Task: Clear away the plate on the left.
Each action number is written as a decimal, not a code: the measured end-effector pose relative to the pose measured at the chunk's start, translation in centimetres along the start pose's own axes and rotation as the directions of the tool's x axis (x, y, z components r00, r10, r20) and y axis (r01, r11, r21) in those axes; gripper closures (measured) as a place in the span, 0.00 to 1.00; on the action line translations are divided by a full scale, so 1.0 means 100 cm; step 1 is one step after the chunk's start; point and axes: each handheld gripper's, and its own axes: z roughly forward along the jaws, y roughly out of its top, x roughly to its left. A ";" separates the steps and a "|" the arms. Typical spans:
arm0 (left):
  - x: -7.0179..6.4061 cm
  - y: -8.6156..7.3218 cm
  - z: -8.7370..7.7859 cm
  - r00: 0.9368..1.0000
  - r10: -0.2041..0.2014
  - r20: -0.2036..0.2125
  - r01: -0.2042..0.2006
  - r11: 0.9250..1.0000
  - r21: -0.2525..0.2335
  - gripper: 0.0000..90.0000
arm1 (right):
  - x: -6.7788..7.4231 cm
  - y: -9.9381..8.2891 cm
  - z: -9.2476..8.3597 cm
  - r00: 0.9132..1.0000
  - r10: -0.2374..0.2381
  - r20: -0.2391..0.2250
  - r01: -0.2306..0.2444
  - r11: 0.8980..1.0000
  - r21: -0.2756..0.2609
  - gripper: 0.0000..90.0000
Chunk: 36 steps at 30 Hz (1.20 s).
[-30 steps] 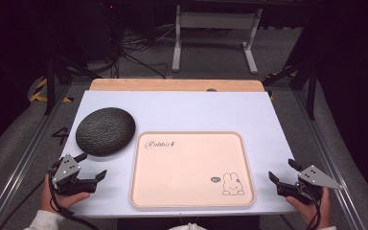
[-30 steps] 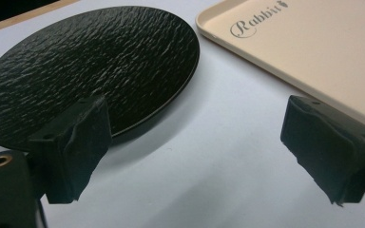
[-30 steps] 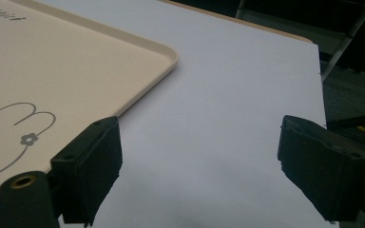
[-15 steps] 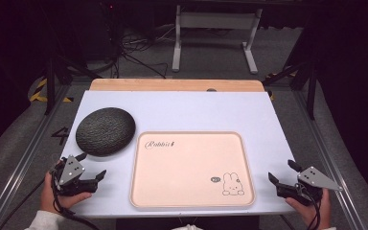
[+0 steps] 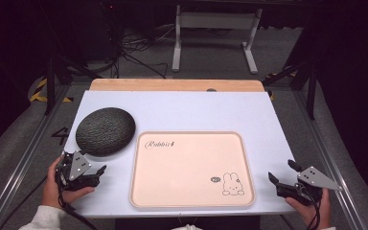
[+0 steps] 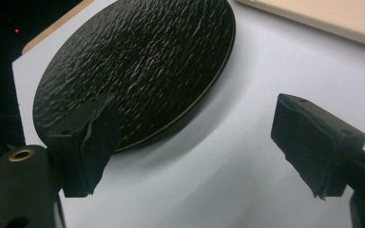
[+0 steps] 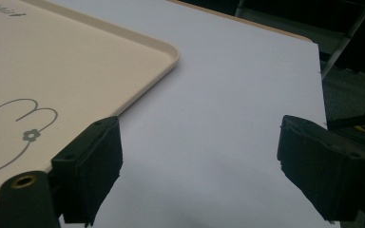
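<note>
Plate (image 5: 105, 131), black, textured: far-left on white table (image 5: 196, 112), just beside pink tray (image 5: 191, 167). L gripper (image 5: 95, 173) near plate's front edge, jaws apart, empty. R gripper (image 5: 277, 179) right of tray, jaws apart, empty.

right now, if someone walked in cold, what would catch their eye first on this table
Likely the big pale pink tray with a rabbit drawing, lying at the middle of the white table. Next, the dark, rough-textured round plate just left of it, apart from the tray. A hand-held gripper sits at each near corner, left and right, both open and holding nothing.
</note>
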 end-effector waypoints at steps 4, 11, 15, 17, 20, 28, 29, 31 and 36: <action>-0.001 0.008 0.009 0.998 0.053 -0.024 -0.053 0.998 0.038 0.22 | 0.000 0.000 0.000 1.000 0.001 -0.001 -0.001 1.000 -0.003 0.18; -0.009 0.025 0.030 0.976 0.200 -0.089 -0.188 0.974 0.123 0.26 | 0.001 0.000 0.000 1.000 0.001 -0.001 -0.001 1.000 0.000 0.18; -0.012 0.031 0.040 0.965 0.229 -0.124 -0.208 0.965 0.158 0.29 | 0.000 0.000 0.000 1.000 -0.001 -0.001 0.001 1.000 -0.001 0.18; -0.013 0.032 0.043 0.960 0.245 -0.135 -0.222 0.961 0.163 0.30 | 0.000 0.000 0.000 1.000 -0.001 -0.002 0.001 1.000 -0.002 0.18; -0.014 0.033 0.048 0.948 0.279 -0.152 -0.249 0.949 0.191 0.32 | 0.000 0.000 0.000 1.000 -0.001 -0.003 0.001 1.000 -0.002 0.18; -0.022 0.039 0.061 0.893 0.401 -0.203 -0.340 0.899 0.277 0.36 | 0.001 0.000 0.000 1.000 -0.002 -0.004 0.002 1.000 -0.001 0.18; -0.024 0.040 0.062 0.885 0.423 -0.195 -0.361 0.888 0.286 0.38 | 0.001 0.000 0.000 1.000 -0.003 -0.003 0.003 1.000 -0.001 0.18; -0.026 0.041 0.063 0.875 0.445 -0.192 -0.381 0.876 0.297 0.45 | 0.001 0.000 0.000 1.000 -0.005 -0.004 0.005 1.000 0.000 0.18; -0.034 0.043 0.069 0.841 0.519 -0.155 -0.451 0.829 0.331 0.74 | 0.002 0.000 0.001 1.000 -0.008 -0.005 0.008 1.000 0.002 0.18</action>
